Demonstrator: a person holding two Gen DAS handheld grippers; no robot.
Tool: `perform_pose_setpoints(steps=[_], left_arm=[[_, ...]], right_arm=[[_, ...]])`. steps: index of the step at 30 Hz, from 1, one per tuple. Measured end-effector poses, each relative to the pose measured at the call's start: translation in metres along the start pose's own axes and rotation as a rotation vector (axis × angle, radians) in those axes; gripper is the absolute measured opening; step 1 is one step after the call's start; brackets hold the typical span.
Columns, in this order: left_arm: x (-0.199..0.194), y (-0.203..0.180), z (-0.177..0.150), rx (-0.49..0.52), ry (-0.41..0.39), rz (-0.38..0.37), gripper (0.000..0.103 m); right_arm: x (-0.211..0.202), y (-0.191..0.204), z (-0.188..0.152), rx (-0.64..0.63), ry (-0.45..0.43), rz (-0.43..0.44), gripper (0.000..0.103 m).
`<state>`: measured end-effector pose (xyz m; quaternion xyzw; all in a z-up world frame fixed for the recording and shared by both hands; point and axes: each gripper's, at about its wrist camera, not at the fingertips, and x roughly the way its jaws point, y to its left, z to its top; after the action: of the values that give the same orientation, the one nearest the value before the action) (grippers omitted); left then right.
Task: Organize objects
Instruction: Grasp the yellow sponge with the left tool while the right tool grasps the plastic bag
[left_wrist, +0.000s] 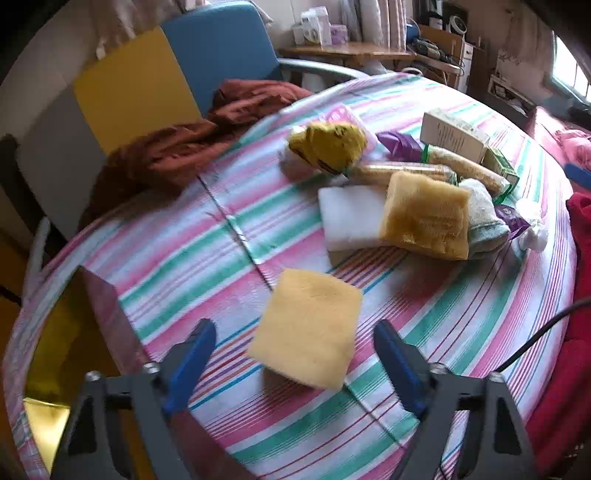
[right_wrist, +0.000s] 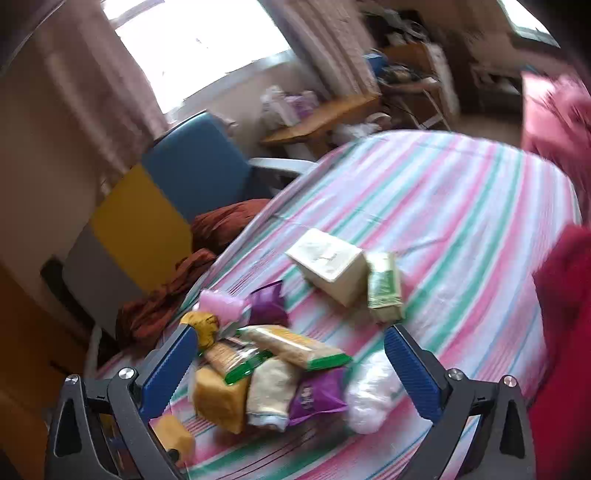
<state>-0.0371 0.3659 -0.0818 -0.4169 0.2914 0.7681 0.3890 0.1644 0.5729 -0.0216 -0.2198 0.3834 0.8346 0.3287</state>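
striped tablecloth: two yellow sponges, lower centre and centre right, one white sponge, two purple packets; left gripper and right gripper both spread wide, holding nothing.

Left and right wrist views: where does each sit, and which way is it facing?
Left wrist: on the left tongs, above the striped table, facing a yellow sponge and the pile; its open blue fingers show.
Right wrist: on the right tongs, over the pile, facing the window; open.
Shared: box, blue chair.
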Motion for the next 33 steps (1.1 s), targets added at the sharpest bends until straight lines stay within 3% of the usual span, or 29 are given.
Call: perform_pose_setpoints(steps=[3,7,11,19,21,27,30,33], left_arm=[[0.011,-0.002,0.003,-0.016,0.036,-0.036,0.06],[0.009,0.001,0.001,-0.045,0.02,-0.045,0.055],[-0.004,0.007,-0.007,-0.088,-0.013,-0.073,0.054],[-0.042,0.012,-0.023,-0.168,-0.096,-0.137,0.054],[-0.052,0.012,-0.028,-0.186,-0.112,-0.155,0.054],[-0.089,0.02,-0.047,-0.245,-0.178,-0.179,0.054],[-0.111,0.035,-0.059,-0.298,-0.222,-0.162,0.054],[-0.131,0.062,-0.078,-0.372,-0.258,-0.119,0.054]], right_arm=[[0.006,-0.01,0.0,0.052,0.045,-0.012,0.103],[0.021,-0.014,-0.004,0.059,0.119,-0.062,0.102],[0.028,-0.029,-0.008,0.084,0.17,-0.156,0.093],[0.067,-0.044,-0.023,0.101,0.357,-0.239,0.065],[0.073,-0.041,-0.027,0.076,0.38,-0.249,0.037],[0.048,-0.027,-0.021,0.002,0.241,-0.267,0.036],[0.02,-0.004,-0.015,-0.088,0.1,-0.231,0.036],[-0.001,0.027,-0.021,-0.21,0.036,-0.158,0.036]])
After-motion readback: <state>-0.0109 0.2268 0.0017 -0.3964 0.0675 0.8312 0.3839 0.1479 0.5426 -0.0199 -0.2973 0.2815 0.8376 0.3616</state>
